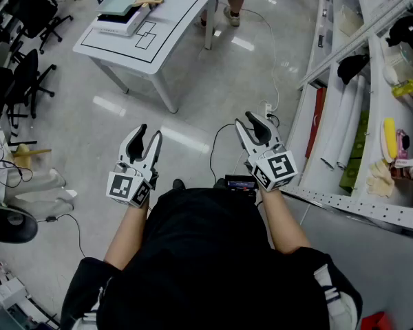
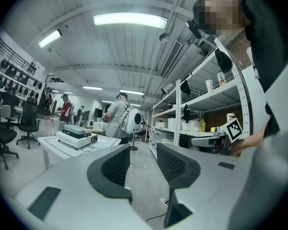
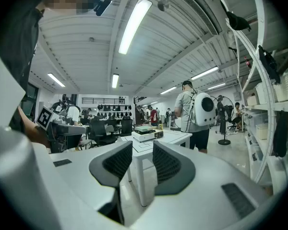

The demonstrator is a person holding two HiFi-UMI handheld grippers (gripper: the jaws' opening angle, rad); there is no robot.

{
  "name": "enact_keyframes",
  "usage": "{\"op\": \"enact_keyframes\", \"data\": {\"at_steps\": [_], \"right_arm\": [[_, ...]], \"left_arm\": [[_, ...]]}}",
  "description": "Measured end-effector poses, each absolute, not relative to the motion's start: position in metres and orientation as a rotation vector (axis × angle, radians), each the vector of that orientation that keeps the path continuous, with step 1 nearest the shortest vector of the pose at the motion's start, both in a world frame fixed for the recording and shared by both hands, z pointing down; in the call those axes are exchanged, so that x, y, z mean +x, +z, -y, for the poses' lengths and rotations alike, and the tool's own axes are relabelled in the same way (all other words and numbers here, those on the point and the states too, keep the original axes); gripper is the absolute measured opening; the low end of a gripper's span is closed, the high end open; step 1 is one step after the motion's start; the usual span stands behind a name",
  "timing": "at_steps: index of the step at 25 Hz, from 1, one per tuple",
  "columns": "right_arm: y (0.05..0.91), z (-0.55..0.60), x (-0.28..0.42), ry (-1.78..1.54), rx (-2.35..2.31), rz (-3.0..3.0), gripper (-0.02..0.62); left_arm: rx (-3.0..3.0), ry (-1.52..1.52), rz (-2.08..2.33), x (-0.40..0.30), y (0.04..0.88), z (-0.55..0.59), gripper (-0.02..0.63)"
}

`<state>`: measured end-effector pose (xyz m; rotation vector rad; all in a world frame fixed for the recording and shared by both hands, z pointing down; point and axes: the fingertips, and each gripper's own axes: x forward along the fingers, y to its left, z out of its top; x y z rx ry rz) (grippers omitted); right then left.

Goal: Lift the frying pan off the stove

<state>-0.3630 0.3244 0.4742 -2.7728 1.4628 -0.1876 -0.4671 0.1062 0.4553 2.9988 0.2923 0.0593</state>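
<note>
The left gripper (image 1: 150, 132) and right gripper (image 1: 246, 119) hover level, jaws narrowly apart with nothing between them. The stove (image 1: 118, 14) sits on the table (image 1: 175, 29) at 11 o'clock, well apart from both. Any pan there is too small to make out.

**Surfaces around the workshop**

The floor (image 1: 213, 81) is looking polished and glossy, bouncing the lights. The table (image 1: 186, 5) is showing a smooth white matt top. The left hand-held gripper (image 1: 150, 133) and right hand-held gripper (image 1: 246, 121) are looking like matt pale plastic with ribbed dark pads (image 2: 117, 166). The shirt (image 1: 206, 253) is looking like black cloth.
</note>
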Motion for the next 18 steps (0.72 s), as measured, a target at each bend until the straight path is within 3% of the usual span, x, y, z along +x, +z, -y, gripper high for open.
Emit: {"op": "enact_keyframes", "data": {"at_steps": [18], "right_arm": [[0.463,-0.382,-0.347,-0.112,-2.664,-1.436,0.164]], "left_arm": [[2.956,0.071,-0.267,-0.455,0.458,-0.142,0.172]]}}
